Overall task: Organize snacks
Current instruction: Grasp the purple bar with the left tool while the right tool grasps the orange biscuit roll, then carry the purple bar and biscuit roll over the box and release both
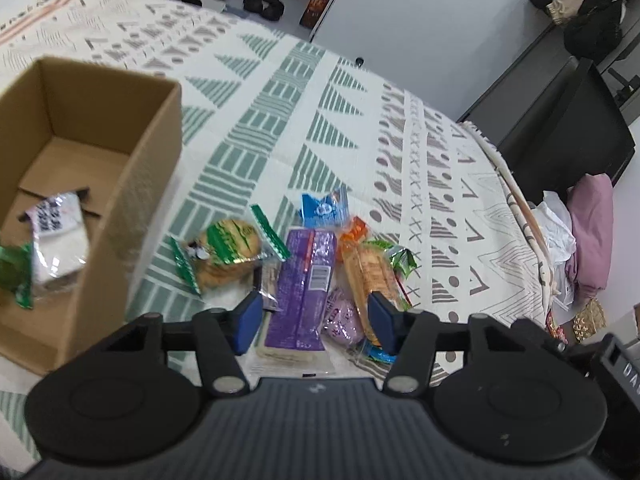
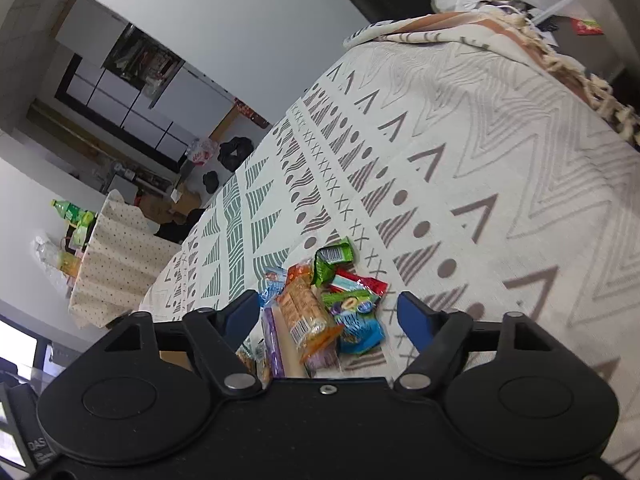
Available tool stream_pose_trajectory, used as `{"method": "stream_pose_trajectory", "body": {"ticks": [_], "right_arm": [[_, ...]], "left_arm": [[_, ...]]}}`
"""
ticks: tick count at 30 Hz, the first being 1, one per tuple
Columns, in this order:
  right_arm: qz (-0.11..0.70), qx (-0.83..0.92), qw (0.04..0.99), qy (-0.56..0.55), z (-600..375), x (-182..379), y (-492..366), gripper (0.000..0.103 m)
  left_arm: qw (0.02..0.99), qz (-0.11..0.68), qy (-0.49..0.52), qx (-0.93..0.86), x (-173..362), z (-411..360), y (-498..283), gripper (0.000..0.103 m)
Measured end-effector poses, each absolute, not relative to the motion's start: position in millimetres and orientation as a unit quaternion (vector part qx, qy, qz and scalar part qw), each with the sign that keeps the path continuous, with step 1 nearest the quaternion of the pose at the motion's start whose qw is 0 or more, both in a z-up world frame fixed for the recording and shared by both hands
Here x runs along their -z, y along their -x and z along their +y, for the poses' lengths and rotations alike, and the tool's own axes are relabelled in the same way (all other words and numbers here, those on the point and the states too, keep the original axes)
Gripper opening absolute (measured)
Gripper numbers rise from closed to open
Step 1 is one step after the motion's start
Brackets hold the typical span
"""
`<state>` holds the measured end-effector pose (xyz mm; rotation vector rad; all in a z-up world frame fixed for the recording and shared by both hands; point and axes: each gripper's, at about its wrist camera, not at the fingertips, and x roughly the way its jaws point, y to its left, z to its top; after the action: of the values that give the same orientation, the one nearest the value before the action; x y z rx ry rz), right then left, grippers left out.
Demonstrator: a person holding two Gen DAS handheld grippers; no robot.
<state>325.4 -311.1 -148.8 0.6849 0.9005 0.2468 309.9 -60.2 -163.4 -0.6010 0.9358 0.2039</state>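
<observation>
A heap of snacks (image 1: 320,264) lies on the patterned cloth (image 1: 400,152), just beside the box (image 1: 132,184) holding two packets. The left gripper (image 1: 316,320) straddles the purple pack (image 1: 304,284), seemingly not pinching. The right gripper (image 2: 328,314) gapes, empty, above the heap.

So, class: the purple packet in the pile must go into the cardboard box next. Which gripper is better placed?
Probably the left gripper: the purple packet lies between its open fingers, with the cardboard box alongside. The right gripper faces the pile's orange packet instead.
</observation>
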Motion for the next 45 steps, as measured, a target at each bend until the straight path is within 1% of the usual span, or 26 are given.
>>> {"method": "stream_pose_trajectory", "body": {"ticks": [2,5,11,21,22,23,26,29,31,34,35,36,38,39,41,42,43,45], "right_arm": [[0.433,-0.120,0.834,-0.320,-306,153,-331,0.072],[0.450,-0.129,0.828,-0.308,-296,160,-340,0.069],[0.467,-0.141,0.824,-0.288,-280,169,-352,0.069],[0.491,-0.150,0.817,-0.265,-266,181,-360,0.069],[0.491,-0.149,0.817,-0.262,-264,182,-361,0.069],[0.493,-0.151,0.816,-0.261,-262,182,-362,0.069],[0.495,-0.156,0.815,-0.256,-258,184,-363,0.069],[0.498,-0.156,0.815,-0.253,-254,186,-364,0.068],[0.502,-0.155,0.813,-0.251,-251,189,-365,0.063],[0.514,-0.151,0.808,-0.246,-247,193,-366,0.051],[0.519,-0.151,0.806,-0.241,-245,195,-365,0.041],[0.523,-0.150,0.805,-0.238,-245,196,-364,0.035],[0.525,-0.151,0.803,-0.237,-246,196,-359,0.029],[0.525,-0.151,0.804,-0.235,-247,195,-357,0.024],[0.529,-0.148,0.802,-0.235,-249,194,-352,0.019],[0.533,-0.145,0.800,-0.233,-250,195,-350,0.010],[0.539,-0.140,0.799,-0.227,-250,196,-347,0.006],[0.547,-0.132,0.797,-0.219,-252,197,-339,0.005]], "left_arm": [[0.838,0.451,0.291,-0.097,172,-62,-314,0.052],[0.829,0.463,0.299,-0.096,184,-63,-317,0.052],[0.818,0.484,0.293,-0.106,209,-66,-322,0.052],[0.820,0.480,0.291,-0.113,228,-65,-329,0.053],[0.819,0.481,0.290,-0.115,228,-65,-329,0.049],[0.818,0.482,0.293,-0.115,227,-65,-329,0.040],[0.810,0.483,0.315,-0.109,226,-59,-326,0.038],[0.811,0.481,0.316,-0.105,223,-58,-321,0.037],[0.810,0.481,0.321,-0.102,222,-57,-316,0.037],[0.810,0.477,0.325,-0.102,218,-57,-311,0.037],[0.810,0.477,0.327,-0.101,217,-56,-309,0.037],[0.810,0.476,0.328,-0.101,217,-56,-307,0.037],[0.809,0.478,0.327,-0.101,216,-56,-303,0.037],[0.809,0.478,0.326,-0.102,215,-56,-301,0.037],[0.809,0.478,0.325,-0.103,214,-56,-297,0.037],[0.809,0.477,0.326,-0.104,213,-55,-295,0.037],[0.810,0.477,0.326,-0.105,212,-55,-293,0.037],[0.810,0.476,0.326,-0.105,211,-54,-291,0.037]]}}
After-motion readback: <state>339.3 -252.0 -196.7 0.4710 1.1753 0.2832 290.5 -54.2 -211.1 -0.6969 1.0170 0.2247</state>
